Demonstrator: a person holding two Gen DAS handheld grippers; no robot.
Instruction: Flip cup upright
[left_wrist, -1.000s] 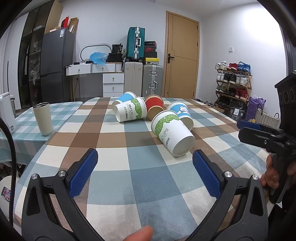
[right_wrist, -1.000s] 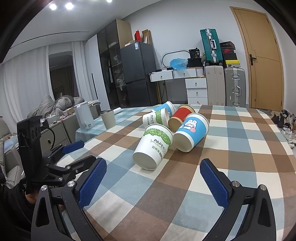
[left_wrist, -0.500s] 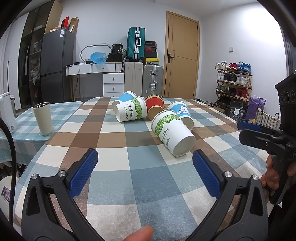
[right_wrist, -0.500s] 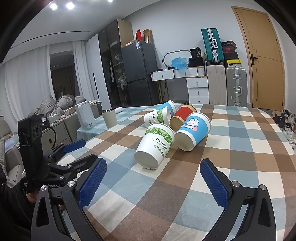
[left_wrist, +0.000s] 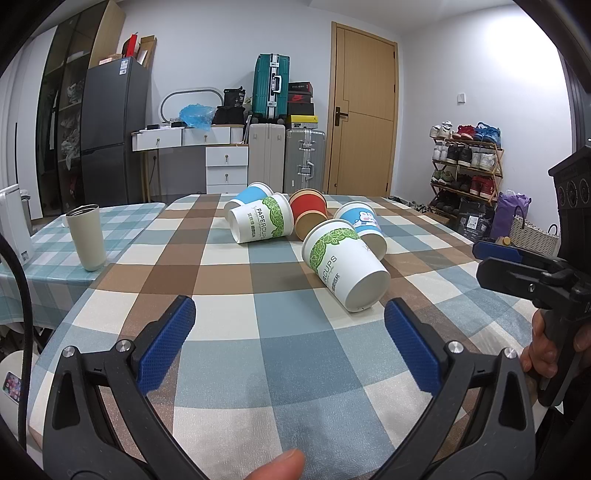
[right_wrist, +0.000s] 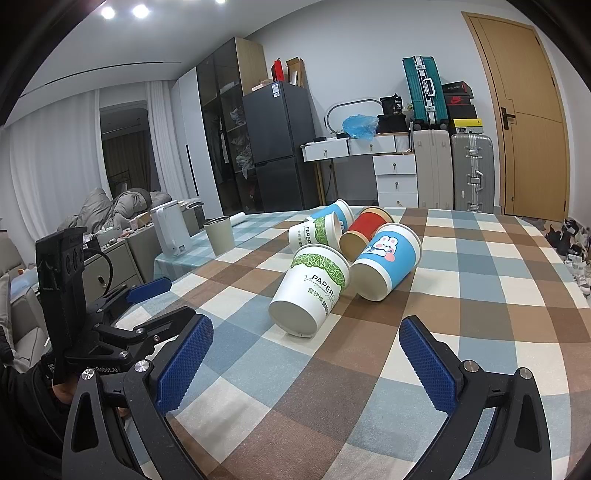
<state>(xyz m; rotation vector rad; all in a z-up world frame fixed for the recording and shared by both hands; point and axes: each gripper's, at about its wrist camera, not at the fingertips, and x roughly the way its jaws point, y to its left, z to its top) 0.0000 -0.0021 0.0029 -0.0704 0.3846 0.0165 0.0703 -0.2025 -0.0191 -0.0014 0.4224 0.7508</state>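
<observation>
Left wrist view: left gripper (left_wrist: 290, 341) held open, empty, short of nearest green-leaf cup (left_wrist: 345, 267) lying sideways on checked surface (left_wrist: 229, 328).
Right wrist view: right gripper (right_wrist: 306, 365) spread open, empty; same cup (right_wrist: 312, 291) tipped just beyond.

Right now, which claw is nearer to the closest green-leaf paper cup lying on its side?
Roughly equal; I cannot tell. Left claw sits before the green-leaf cup, which lies toward its right finger. Right claw faces its base.

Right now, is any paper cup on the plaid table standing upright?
No, all five paper cups lie on their sides on the table.
</observation>
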